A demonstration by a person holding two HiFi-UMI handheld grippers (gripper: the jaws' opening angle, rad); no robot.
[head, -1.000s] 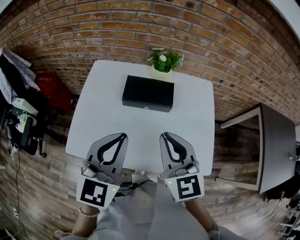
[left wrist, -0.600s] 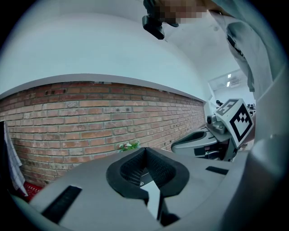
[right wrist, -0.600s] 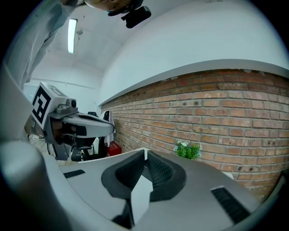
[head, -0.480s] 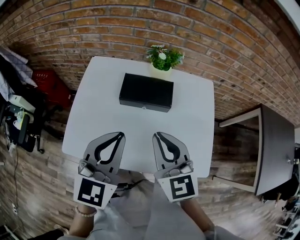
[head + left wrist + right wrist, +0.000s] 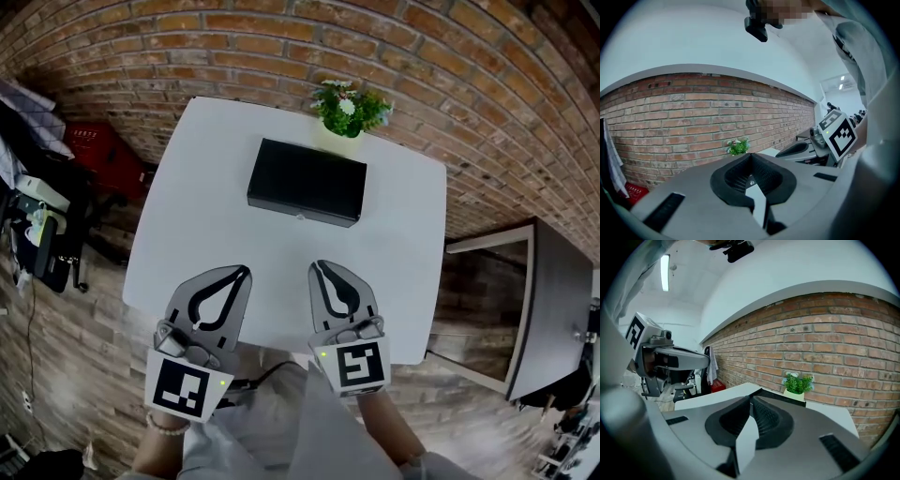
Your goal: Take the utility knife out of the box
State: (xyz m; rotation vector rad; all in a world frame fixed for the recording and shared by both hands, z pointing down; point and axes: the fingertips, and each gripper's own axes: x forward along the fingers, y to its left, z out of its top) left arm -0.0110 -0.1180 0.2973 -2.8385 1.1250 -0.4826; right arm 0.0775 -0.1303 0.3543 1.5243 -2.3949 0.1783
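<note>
A closed black box [image 5: 306,194] lies on the far half of the white table [image 5: 216,225], just in front of a small potted plant [image 5: 352,110]. No utility knife is in view. My left gripper [image 5: 246,270] and my right gripper [image 5: 319,265] hover side by side over the table's near edge, well short of the box, and both point toward it. Both are shut with nothing between the jaws. In the right gripper view the jaws [image 5: 751,397] meet, with the box's edge [image 5: 780,398] and the plant [image 5: 798,383] beyond. The left gripper view shows its shut jaws [image 5: 750,153] and the plant [image 5: 738,146].
A brick wall [image 5: 281,47] runs behind the table. A dark side table [image 5: 553,300] stands to the right. A red crate [image 5: 94,155] and hanging clothes [image 5: 28,112] are on the left. The person's legs [image 5: 281,422] are below the table's near edge.
The head view has shifted, so the table and box now sit further right in the picture. Both grippers stay shut and side by side; the right one has drawn slightly closer to the left.
</note>
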